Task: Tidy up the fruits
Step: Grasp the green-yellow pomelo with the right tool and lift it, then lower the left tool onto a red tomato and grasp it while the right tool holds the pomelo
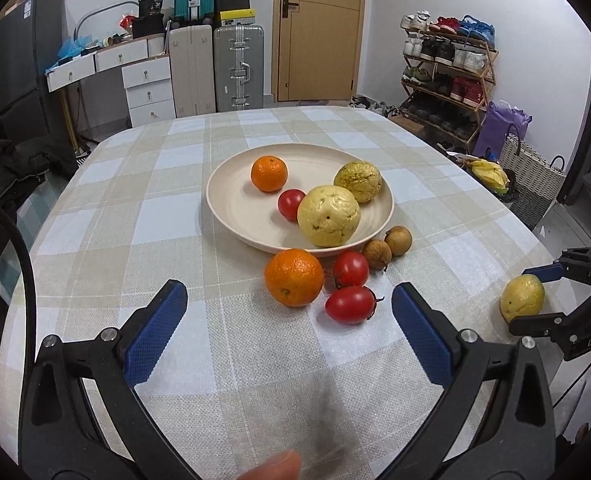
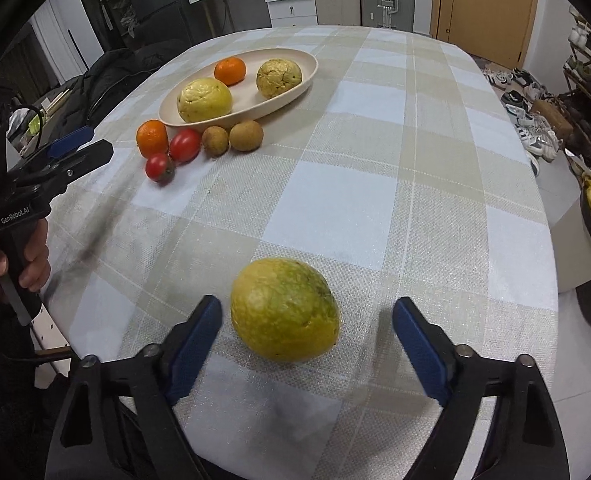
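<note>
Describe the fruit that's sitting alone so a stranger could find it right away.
Start at the cream plate on the checked tablecloth, then look far toward the near edge. The yellow-green fruit lies alone between the open right gripper fingers, away from the cluster.

Plate (image 1: 231, 216) sits mid-table (image 1: 135, 240), holding a mandarin (image 1: 269, 173), a tomato (image 1: 291, 204) and two passion fruits (image 1: 329, 216), (image 1: 357, 181). Just before the plate's near rim: an orange (image 1: 294, 277), two tomatoes (image 1: 350, 268), (image 1: 350, 304), two longans (image 1: 376, 254), (image 1: 398, 240). Well apart to the right, a lone passion fruit (image 2: 285, 315) lies between the right gripper (image 2: 307, 320) fingers, untouched.
</note>
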